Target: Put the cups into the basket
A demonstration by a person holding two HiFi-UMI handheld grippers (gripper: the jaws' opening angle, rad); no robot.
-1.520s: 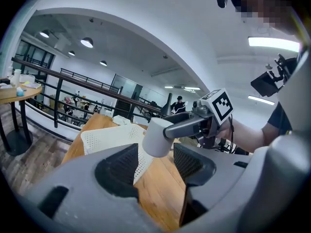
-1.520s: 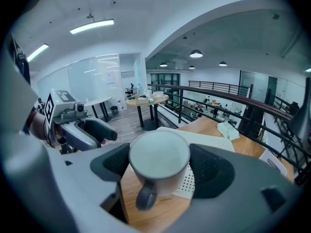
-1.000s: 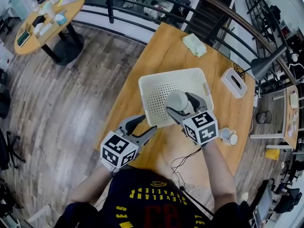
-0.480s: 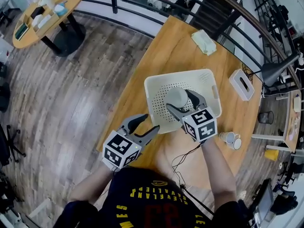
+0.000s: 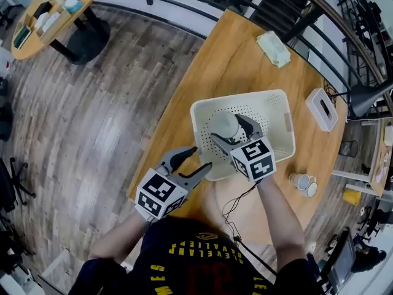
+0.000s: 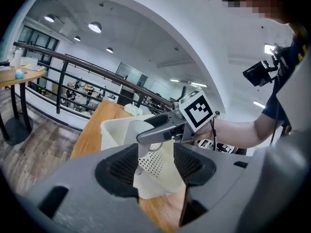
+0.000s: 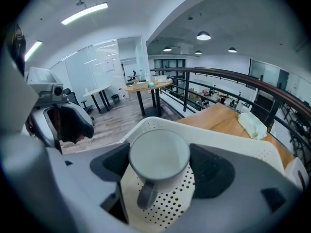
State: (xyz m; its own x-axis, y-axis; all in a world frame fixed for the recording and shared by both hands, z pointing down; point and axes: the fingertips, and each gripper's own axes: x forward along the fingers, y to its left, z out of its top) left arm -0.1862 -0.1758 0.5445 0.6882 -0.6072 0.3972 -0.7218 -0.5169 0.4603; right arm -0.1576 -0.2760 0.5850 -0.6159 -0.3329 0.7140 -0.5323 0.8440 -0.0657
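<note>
White basket (image 5: 271, 131) on the bench (image 5: 227, 60) has one cup (image 5: 224, 125) over its holed floor, gripped by the right tongs (image 5: 226, 128). Left tongs (image 5: 202, 157) gape empty beside it; two cups (image 5: 298, 180) sit outside.

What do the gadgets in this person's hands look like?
Each hand carries a grey tool, the left gripper and right gripper, with two curved fingers lined by dark textured pads. Behind the fingers sits a white cube printed with black square markers. A thin black cable hangs by the right one. The shirt is dark, short-sleeved, with yellow lettering.
</note>
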